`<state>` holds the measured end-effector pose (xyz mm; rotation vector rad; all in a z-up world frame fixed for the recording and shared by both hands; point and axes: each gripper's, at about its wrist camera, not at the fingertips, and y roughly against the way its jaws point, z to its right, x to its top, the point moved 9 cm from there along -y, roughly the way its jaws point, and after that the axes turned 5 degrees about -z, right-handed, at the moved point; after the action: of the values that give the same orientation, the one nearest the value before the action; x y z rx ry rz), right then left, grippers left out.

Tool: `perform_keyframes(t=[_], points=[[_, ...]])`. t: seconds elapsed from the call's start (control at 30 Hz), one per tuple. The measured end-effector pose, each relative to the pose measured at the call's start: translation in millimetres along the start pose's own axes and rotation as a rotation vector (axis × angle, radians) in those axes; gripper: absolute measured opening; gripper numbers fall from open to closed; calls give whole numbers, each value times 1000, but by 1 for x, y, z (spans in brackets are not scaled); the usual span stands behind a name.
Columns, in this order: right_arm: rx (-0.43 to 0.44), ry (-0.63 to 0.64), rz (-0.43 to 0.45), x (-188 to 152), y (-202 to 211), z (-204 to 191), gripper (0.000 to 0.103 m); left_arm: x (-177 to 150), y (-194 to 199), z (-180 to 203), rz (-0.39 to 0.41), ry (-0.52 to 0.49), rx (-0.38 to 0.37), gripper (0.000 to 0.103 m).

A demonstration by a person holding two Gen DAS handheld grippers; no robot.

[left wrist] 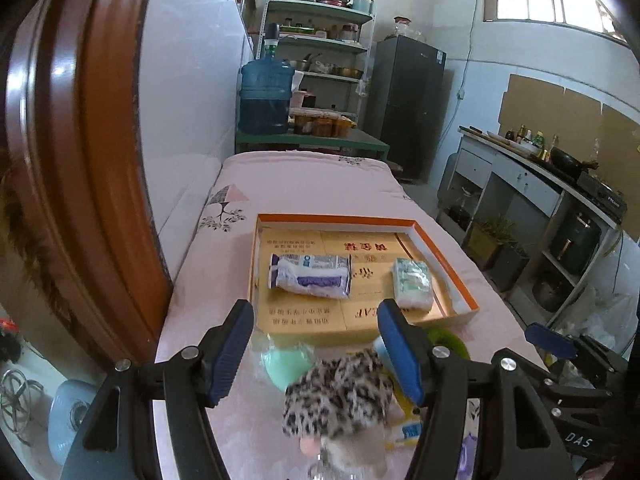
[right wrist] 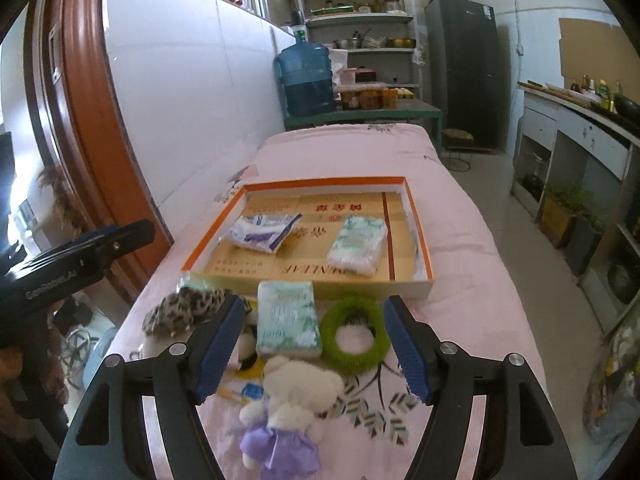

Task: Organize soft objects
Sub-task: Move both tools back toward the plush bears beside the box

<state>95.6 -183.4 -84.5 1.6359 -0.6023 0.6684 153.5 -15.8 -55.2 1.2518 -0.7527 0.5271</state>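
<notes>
While two tissue packs (right wrist: 357, 250) already lie in the far tray (right wrist: 424, 236), both the left gripper (left wrist: 316, 356) and the right gripper (right wrist: 316, 348) are released above the near leopard pouch (right wrist: 188, 308), green ring (right wrist: 355, 334) and teddy (right wrist: 292, 396), which seem left to sort.

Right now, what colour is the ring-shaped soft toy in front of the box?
Green, a fuzzy ring; clearest in the right wrist view.
</notes>
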Motion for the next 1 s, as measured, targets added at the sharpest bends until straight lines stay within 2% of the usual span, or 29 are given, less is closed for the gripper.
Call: perform_keyframes(t=[0.47, 0.57, 1.0], points=[[4, -31, -129, -62, -22, -5, 74, -60, 20, -4, 0, 10, 3, 64], [1, -27, -136, -66, -24, -7, 74, -70, 20, -6, -4, 4, 8, 64], [0, -33, -161, -78, -33, -6, 74, -98, 10, 12, -51, -6, -64, 64]])
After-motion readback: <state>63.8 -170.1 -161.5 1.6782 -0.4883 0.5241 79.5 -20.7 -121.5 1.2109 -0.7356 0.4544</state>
